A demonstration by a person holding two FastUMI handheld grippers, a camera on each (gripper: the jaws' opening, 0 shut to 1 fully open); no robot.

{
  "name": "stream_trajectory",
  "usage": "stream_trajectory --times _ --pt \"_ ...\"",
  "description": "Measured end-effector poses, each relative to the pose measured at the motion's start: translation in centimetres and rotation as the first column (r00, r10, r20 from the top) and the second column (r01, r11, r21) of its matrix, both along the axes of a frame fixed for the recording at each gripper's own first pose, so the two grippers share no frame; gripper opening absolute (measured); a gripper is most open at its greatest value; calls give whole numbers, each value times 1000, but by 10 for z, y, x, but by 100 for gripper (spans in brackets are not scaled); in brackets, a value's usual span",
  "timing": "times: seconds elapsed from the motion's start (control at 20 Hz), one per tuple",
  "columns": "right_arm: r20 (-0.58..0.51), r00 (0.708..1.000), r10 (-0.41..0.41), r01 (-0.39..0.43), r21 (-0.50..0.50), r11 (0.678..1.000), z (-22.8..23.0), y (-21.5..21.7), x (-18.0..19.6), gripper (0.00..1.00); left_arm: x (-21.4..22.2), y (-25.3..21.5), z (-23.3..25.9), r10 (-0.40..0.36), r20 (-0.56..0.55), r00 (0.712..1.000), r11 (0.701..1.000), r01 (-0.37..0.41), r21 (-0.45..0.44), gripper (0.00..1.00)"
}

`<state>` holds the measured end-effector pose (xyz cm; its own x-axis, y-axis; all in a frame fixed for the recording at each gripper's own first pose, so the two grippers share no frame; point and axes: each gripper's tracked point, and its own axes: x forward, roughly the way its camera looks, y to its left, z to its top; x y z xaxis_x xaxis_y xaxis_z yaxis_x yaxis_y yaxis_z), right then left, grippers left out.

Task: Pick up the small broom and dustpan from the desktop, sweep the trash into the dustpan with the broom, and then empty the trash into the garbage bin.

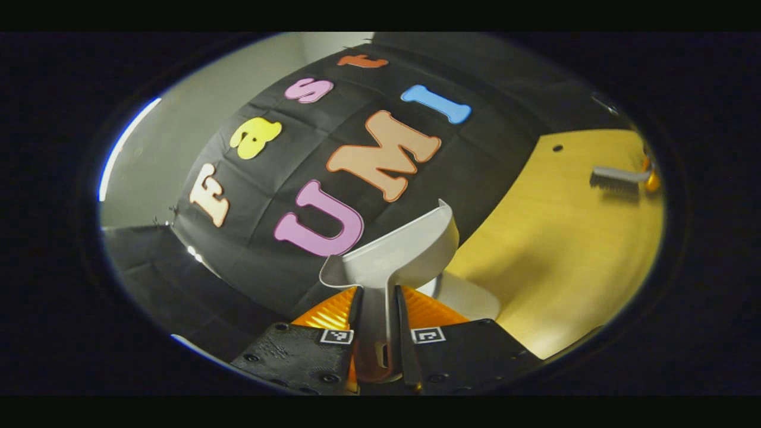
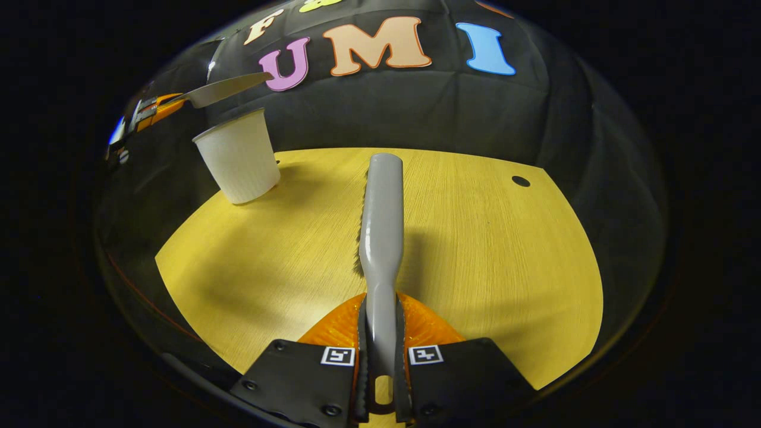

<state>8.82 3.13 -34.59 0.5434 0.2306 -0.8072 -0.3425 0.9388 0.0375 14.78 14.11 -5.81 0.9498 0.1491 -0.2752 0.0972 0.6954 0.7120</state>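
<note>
Dustpan point(image 1: 404, 249) in left gripper view: handle clamped between left gripper point(image 1: 379, 321) fingers, raised and tilted above white bin point(image 1: 469, 297), apparently. Broom point(image 1: 618, 178) far off over tabletop point(image 1: 565, 238). Right gripper view: broom point(image 2: 380, 226) handle clenched by right gripper point(image 2: 380, 345) fingers, above tabletop point(image 2: 475, 267); bin point(image 2: 238, 157) at back-left, dustpan point(image 2: 223, 89) above it.
</note>
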Motion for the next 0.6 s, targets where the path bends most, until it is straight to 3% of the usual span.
stream_trajectory --times 0.25,0.6 --pt "28 999 -38 37 20 999 11 2 -3 18 -30 -91 -50 -38 5 999 961 38 -274 20" --pt "53 996 -66 66 -6 998 7 18 -11 19 -88 -139 -152 -41 -152 988 946 -11 -324 20"
